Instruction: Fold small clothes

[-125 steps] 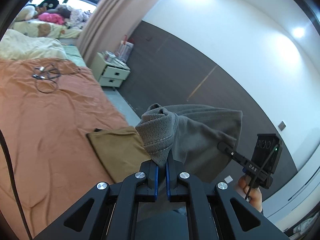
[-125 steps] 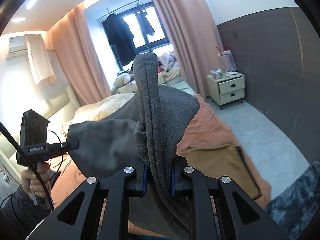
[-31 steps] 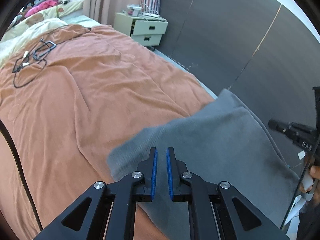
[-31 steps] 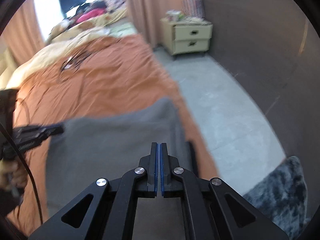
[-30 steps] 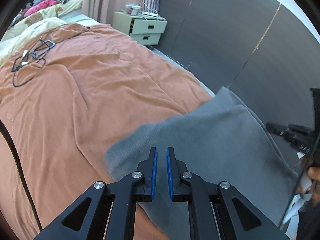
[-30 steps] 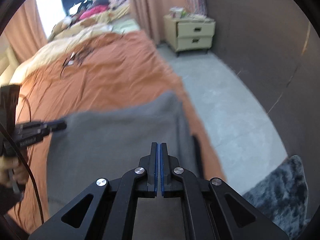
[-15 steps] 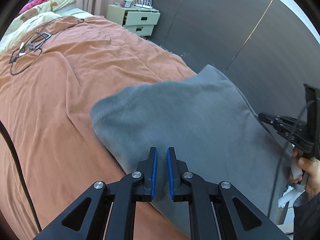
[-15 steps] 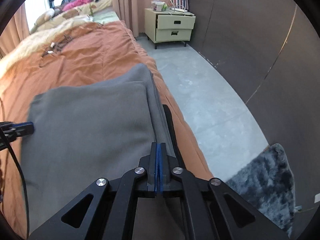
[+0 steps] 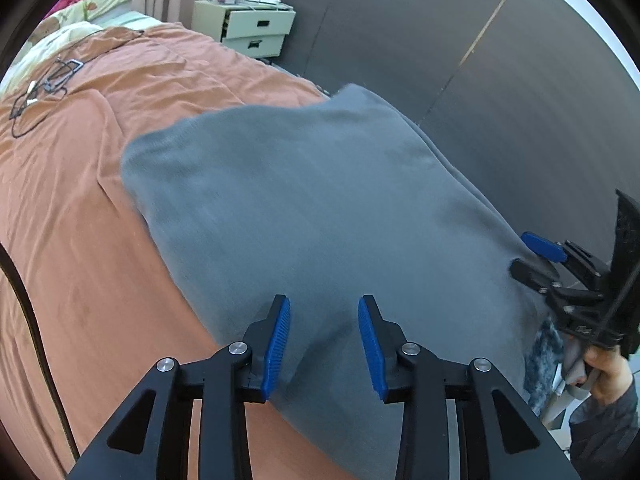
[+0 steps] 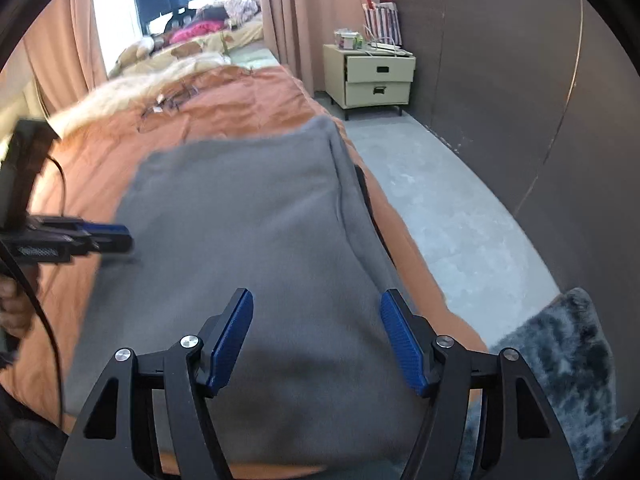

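A grey fleece garment lies folded flat on the orange bedspread near the bed's edge; it also shows in the right wrist view. My left gripper is open and empty, just above the garment's near edge. My right gripper is open wide and empty over the garment's near end. Each gripper shows in the other's view, the right gripper at the garment's right edge and the left gripper at its left edge.
A cream nightstand with a striped bag stands by the dark wall. Black cables lie on the bedspread further back. A dark fluffy rug lies on the grey floor to the right of the bed.
Both grippers have opened and let go of the grey garment, which now lies flat on the bed. Earlier they held it up in the air, then lowered it.
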`<state>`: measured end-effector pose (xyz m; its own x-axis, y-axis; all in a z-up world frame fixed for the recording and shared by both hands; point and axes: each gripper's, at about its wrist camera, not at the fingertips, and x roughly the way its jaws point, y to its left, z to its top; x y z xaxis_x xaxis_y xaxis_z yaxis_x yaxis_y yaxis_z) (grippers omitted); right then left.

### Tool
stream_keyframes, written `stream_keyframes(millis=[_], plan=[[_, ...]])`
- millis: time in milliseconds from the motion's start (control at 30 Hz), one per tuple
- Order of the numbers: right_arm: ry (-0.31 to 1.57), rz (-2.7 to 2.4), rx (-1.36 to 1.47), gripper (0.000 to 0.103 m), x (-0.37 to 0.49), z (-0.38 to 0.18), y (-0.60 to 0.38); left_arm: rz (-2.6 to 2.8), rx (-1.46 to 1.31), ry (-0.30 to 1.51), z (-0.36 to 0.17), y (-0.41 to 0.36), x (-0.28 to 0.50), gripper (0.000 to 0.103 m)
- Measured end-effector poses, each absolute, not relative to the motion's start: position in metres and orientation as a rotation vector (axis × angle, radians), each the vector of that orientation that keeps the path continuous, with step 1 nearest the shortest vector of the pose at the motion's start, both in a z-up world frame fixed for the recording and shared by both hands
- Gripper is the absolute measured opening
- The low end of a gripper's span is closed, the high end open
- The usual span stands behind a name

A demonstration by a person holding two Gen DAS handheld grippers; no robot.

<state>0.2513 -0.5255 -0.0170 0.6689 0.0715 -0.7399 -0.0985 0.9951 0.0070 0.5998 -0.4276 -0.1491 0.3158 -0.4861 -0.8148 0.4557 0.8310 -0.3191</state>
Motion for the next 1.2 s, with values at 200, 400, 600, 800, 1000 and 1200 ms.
stream_keyframes(millis=[200, 400, 600, 800, 1000, 1200], plan=[[0.841, -0.010, 0.042, 0.063, 0.230, -0.031, -0.555, -0.644, 0.001, 1.096, -0.152, -0.446, 0.570, 0.044], [0.864, -0.071, 0.180, 0.058, 0.203, -0.042, -0.585, -0.669, 0.005, 1.098, -0.150, -0.462, 0.545, 0.044], [0.874, -0.123, 0.194, 0.058, 0.186, -0.021, -0.573, -0.655, -0.006, 1.111, -0.155, -0.465, 0.517, 0.047], [0.838, -0.135, 0.237, 0.058, 0.144, 0.002, -0.560, -0.605, 0.029, 1.099, -0.157, -0.459, 0.487, 0.048], [0.796, -0.149, 0.280, 0.060, 0.086, 0.017, -0.544, -0.604, 0.024, 1.073, -0.143, -0.445, 0.452, 0.048], [0.759, -0.164, 0.284, 0.076, 0.040, 0.040, -0.521, -0.630, -0.018, 1.015, -0.102, -0.413, 0.416, 0.048]])
